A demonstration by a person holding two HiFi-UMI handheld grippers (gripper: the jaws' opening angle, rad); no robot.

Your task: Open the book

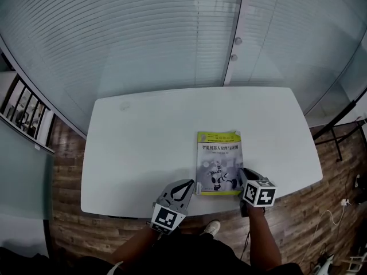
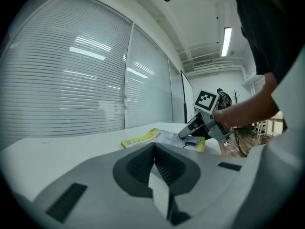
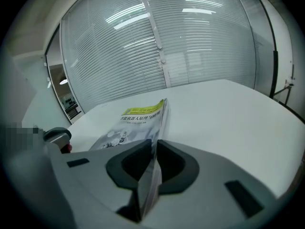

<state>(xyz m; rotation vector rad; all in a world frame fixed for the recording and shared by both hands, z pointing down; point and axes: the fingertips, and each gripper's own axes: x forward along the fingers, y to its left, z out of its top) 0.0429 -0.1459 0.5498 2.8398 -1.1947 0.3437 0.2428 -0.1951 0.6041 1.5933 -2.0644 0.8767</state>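
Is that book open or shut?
Shut: the book lies flat on the table, front cover up. The right claw pinches its near edge, but no inner pages show.

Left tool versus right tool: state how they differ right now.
The right tool is shut on the book's near right corner; the left tool is shut on nothing. The right tool reaches onto the book; the left tool sits beside its near left corner, over the table. Both are gray, carry a marker cube and sit at the table's near edge.
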